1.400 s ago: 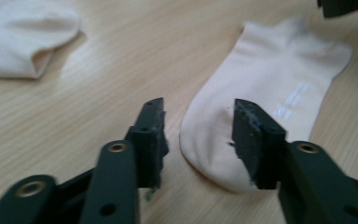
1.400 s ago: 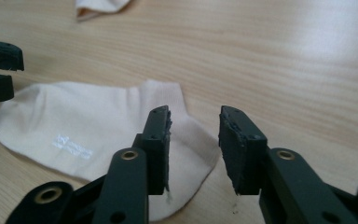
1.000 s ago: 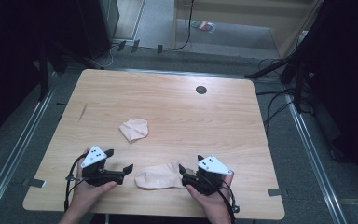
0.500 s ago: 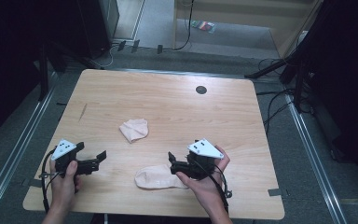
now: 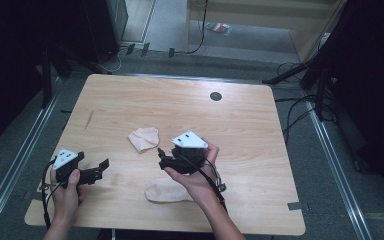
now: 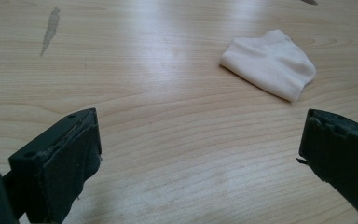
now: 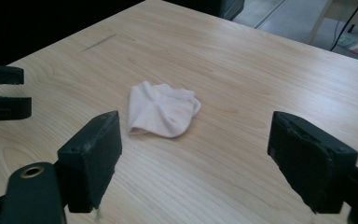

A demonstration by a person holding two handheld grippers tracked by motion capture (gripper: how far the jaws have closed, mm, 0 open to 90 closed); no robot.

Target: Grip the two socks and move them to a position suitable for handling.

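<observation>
Two pale socks lie on the wooden table (image 5: 260, 130): a folded sock (image 5: 144, 138) near the middle, and a flat sock (image 5: 166, 191) nearer the person, partly under the right wrist. The right gripper (image 5: 164, 159) hovers between them, just on the person's side of the folded sock, jaws spread wide and empty, aimed at that sock in its own view (image 7: 163, 111). The left gripper (image 5: 102, 167) sits well to the left of the folded sock, low over the table, also gaping and holding nothing. If the folded sock is the target, a shallow pinch would likely catch only the top layer, and it would unfold on lifting. Jaws pressed flat against the wood could also push the sock away instead of closing on it.
</observation>
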